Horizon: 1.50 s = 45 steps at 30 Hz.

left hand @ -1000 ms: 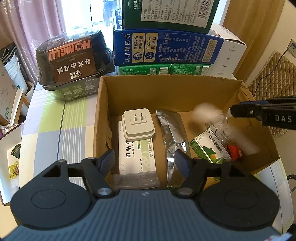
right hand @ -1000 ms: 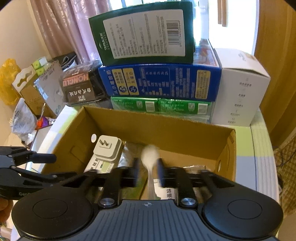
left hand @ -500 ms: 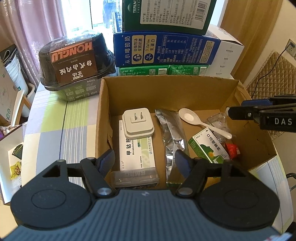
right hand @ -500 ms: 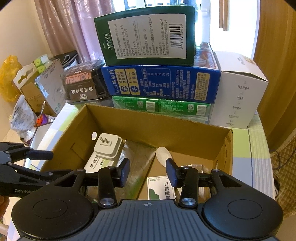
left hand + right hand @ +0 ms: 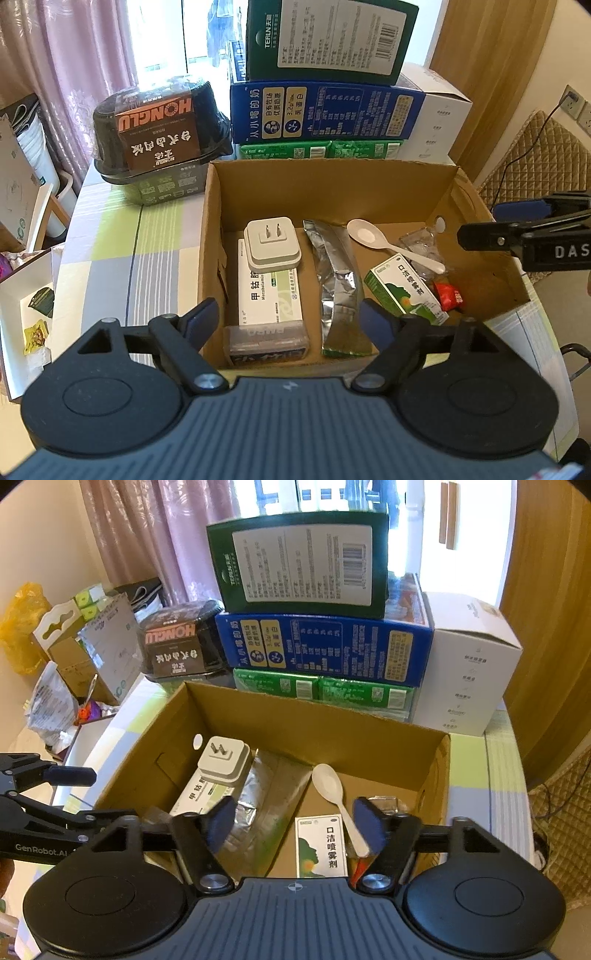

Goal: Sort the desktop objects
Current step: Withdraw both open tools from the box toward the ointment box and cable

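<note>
An open cardboard box (image 5: pixel 332 181) (image 5: pixel 295 716) holds a white plug adapter (image 5: pixel 271 242) (image 5: pixel 221 758) on a white medicine box (image 5: pixel 271 295), a silver foil packet (image 5: pixel 336 273) (image 5: pixel 258 794), a white plastic spoon (image 5: pixel 388 243) (image 5: pixel 334 794), a green and white spray box (image 5: pixel 402 288) (image 5: pixel 321 845), a red wrapper (image 5: pixel 448 295) and a clear case (image 5: pixel 266 341). My left gripper (image 5: pixel 291 319) hangs open over the box's near edge, holding nothing. My right gripper (image 5: pixel 295 819) is open above the spray box and spoon, and shows at the right (image 5: pixel 517 236) in the left wrist view.
Stacked cartons stand behind the box: green (image 5: pixel 328 37), blue (image 5: pixel 325 114), white (image 5: pixel 469 668). A black HONGLU food tub (image 5: pixel 162 133) sits at the back left on the striped tablecloth (image 5: pixel 122 251). Bags and cardboard (image 5: pixel 74 657) crowd the left; a quilted chair (image 5: pixel 539 155) is right.
The right gripper, shut on the spoon one second ago, has opened and drawn back. The spoon dropped and now lies still in the box. The left gripper has hardly moved.
</note>
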Available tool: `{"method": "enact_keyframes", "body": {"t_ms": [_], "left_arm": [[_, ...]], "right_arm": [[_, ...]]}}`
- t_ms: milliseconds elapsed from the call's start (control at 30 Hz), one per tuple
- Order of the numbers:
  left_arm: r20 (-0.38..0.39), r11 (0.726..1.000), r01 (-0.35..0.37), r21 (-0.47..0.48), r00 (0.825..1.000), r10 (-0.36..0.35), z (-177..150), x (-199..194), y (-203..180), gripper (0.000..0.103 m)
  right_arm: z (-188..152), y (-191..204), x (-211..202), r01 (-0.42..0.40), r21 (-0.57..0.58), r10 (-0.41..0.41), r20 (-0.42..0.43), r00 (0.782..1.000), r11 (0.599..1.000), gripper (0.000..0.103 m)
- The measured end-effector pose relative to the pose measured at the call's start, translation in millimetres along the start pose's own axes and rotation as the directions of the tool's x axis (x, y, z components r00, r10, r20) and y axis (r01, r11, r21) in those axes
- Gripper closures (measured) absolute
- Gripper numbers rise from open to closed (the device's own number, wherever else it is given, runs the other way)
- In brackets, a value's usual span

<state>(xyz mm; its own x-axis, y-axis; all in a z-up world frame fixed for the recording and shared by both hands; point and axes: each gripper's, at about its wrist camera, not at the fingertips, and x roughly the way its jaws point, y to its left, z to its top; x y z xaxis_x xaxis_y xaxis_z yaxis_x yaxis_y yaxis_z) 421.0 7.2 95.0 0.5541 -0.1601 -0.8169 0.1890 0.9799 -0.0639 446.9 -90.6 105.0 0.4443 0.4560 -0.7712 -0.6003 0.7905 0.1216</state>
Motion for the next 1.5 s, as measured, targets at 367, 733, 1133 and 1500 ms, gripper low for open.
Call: {"method": "enact_keyframes", "body": {"t_ms": [367,733,1133,1500], "left_arm": [[0.037,0.999,-0.026,-0.028,0.999,0.027,-18.9,-40.3,-1.5,0.006],[0.099,0.998,-0.055,-0.038,0.993,0.059,-31.1,-88.1,-12.4,0.002],[0.163,0.997,-0.076,0.011,0.984,0.073,-79.1,-131.0,-38.4,0.002],[0.196,0.999,-0.053,0.001,0.979,0.052,-120.2,-160.1,-50.8,0.002]], "right_arm": [[-8.1,13.3,-41.4,0.005,-0.037,-0.004,0.030,1.000,0.999,0.005],[-23.8,31.5,-86.2,0.002,-0.085,0.001,0.036,0.999,0.996,0.002],[-59.4,40.1,-134.9,0.017,-0.131,-0.008,0.070,0.998,0.991,0.002],[-102.6,40.9,-162.2,0.017,-0.144,-0.005,0.088,0.996,0.989,0.002]]}}
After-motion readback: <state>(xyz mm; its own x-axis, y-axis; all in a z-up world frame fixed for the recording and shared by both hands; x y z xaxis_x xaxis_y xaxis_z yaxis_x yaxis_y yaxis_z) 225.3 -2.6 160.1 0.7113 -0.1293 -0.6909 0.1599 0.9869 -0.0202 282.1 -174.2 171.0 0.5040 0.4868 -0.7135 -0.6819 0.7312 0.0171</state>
